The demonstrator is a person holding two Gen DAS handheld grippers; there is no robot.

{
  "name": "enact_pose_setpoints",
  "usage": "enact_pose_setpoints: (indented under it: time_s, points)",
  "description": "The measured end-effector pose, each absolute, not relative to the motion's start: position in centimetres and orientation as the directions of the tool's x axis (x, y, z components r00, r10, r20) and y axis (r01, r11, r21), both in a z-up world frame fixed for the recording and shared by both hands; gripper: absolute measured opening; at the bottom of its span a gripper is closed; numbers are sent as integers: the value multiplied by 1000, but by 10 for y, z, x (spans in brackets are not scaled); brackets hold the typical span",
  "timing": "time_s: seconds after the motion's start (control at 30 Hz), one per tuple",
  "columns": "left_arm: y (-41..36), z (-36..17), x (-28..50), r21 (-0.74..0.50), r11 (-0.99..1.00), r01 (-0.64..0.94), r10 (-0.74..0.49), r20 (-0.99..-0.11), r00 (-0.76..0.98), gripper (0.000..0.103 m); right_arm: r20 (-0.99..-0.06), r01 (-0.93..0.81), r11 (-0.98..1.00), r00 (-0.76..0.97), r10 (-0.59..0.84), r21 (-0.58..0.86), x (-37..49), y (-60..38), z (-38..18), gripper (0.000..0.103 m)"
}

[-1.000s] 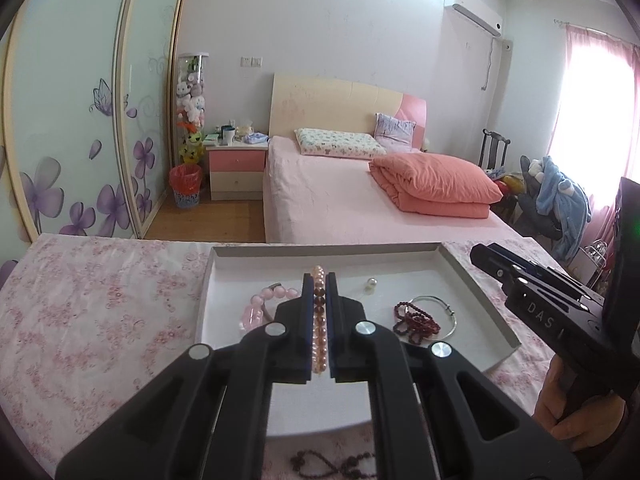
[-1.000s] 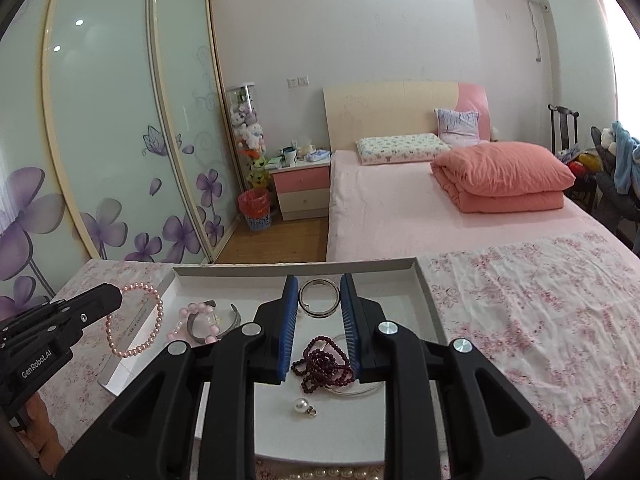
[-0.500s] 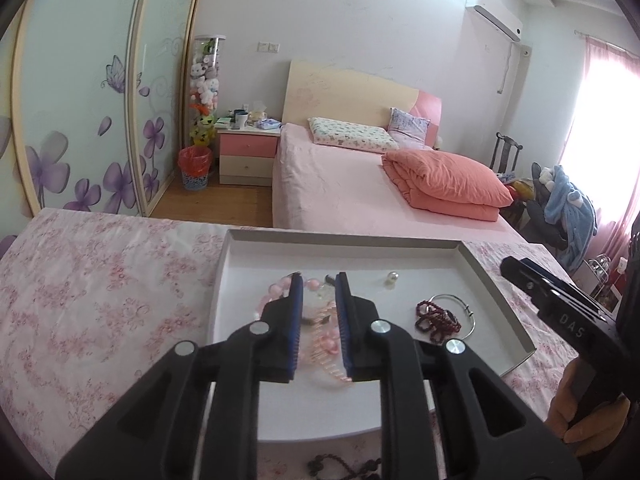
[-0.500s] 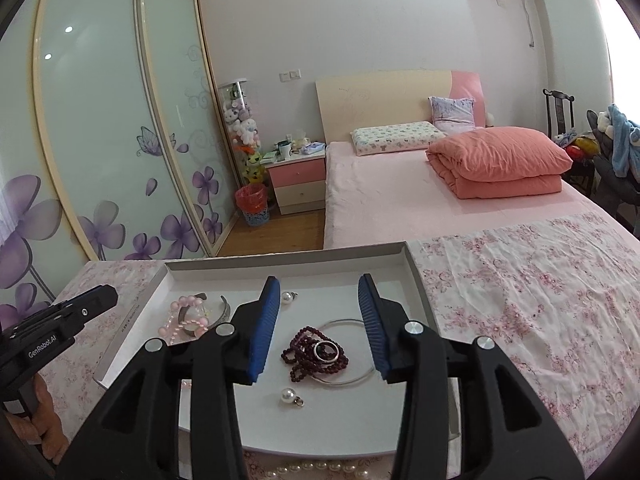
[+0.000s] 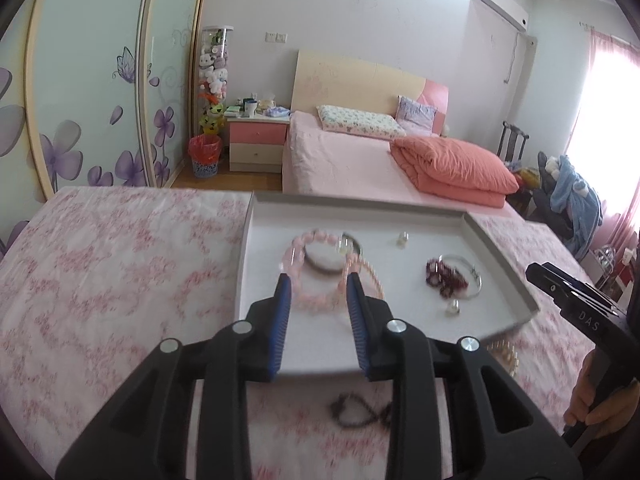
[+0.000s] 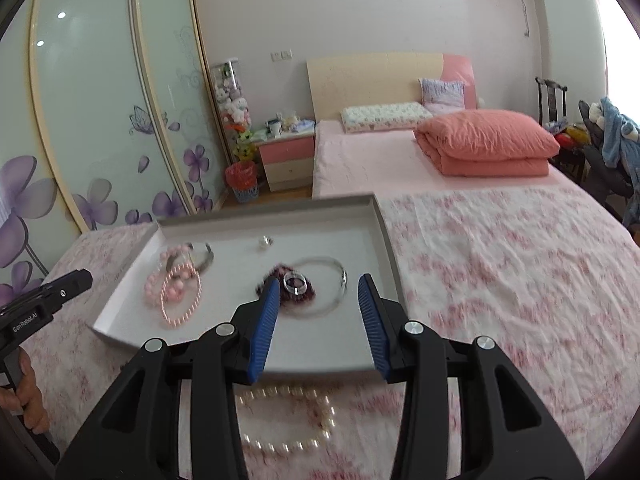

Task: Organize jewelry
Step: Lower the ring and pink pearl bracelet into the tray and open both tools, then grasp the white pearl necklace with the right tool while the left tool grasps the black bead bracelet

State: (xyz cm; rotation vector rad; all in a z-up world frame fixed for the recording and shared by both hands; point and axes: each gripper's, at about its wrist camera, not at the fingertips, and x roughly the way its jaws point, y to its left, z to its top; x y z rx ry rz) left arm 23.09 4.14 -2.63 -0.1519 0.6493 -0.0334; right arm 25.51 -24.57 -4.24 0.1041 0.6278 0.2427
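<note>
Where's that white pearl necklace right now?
The white pearl necklace lies on the flowered cloth just outside the tray's near edge, seen in the right wrist view below the open right tool.

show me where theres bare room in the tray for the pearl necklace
Free: the near strip of the tray floor along its front wall, and the far right corner behind the silver bangle. Crowded: the left side with the pink bracelets, and the middle around the dark red beads.
</note>
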Motion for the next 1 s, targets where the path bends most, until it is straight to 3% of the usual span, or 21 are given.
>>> enact_pose_setpoints:
  time_s: [0.33,0.5,0.63,0.77,1.0]
  points:
    - [35,-54,199,-113,993,21,-91,-665,741,43,-719,-230,968,655,231,100,232,-237,-80,42]
    - [33,-64,195,-112,993,29,-98,-686,721,48,-765,-224,972,613,199,74,235,-231,-94,29]
    - [31,-65,193,-107,994,31,-96,-688,719,52,-769,-206,976,613,181,65,236,-233,-95,24]
    - [31,-67,192,-107,994,30,-96,-690,717,53,-771,-204,978,616,163,43,235,-233,-95,11]
    - [32,-68,190,-106,994,31,-96,-695,712,55,-771,-134,990,624,124,51,240,-252,-94,11]
